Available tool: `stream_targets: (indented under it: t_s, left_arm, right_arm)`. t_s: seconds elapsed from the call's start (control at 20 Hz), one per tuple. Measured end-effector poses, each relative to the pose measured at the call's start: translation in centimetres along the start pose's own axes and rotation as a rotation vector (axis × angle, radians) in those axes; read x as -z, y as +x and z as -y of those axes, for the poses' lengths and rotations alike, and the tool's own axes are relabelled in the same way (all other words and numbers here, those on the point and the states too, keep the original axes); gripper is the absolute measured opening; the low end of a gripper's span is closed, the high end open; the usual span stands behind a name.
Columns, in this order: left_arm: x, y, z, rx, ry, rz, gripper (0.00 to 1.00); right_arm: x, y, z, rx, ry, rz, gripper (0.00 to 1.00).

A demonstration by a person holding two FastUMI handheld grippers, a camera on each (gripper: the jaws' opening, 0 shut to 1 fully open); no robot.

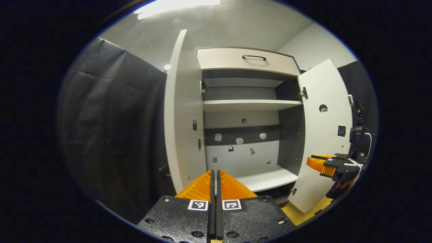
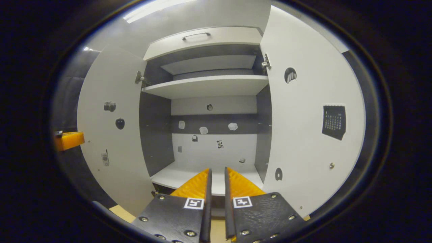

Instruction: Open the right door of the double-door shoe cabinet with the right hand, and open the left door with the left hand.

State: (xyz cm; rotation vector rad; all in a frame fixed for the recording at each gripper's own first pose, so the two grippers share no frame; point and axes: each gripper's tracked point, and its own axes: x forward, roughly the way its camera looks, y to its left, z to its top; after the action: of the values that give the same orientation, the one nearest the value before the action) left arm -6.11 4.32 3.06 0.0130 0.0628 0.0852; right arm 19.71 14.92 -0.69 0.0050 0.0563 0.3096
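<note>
The shoe cabinet (image 1: 248, 105) stands with both doors swung wide. Its left door (image 1: 184, 118) is edge-on to me, and its right door (image 1: 324, 135) hangs out at the right. My left gripper (image 1: 215, 173) is shut on nothing, a little in front of the left door's lower edge. My right gripper (image 1: 320, 162), held by a hand, sits beside the right door's outer edge. In the right gripper view, the left door (image 2: 111, 135) and right door (image 2: 310, 118) flank the cabinet's open inside. There my right gripper (image 2: 217, 173) shows a narrow gap with nothing in it, and the left gripper (image 2: 69, 140) peeks past the left door.
A closed drawer with a dark handle (image 1: 253, 57) tops the cabinet. Inside are a white shelf (image 2: 206, 86) and a white bottom board (image 2: 175, 175), with small stickers on the back wall. Black cloth (image 1: 111, 128) hangs to the left of the cabinet.
</note>
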Motion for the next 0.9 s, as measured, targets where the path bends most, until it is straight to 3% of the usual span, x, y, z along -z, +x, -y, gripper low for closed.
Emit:
stream_targets:
  t_s: [0.35,0.9]
  left_arm:
    - [0.6,3.5,4.0,0.075,0.027,0.003,0.01]
    - [1.3,6.0,8.1,0.141,0.009,0.009,0.01]
  right_arm:
    - [-3.6,-1.9,0.1,0.070,-0.039,0.068,0.17]
    - [-4.5,-3.9,0.4,0.092,-0.049,0.095,0.18]
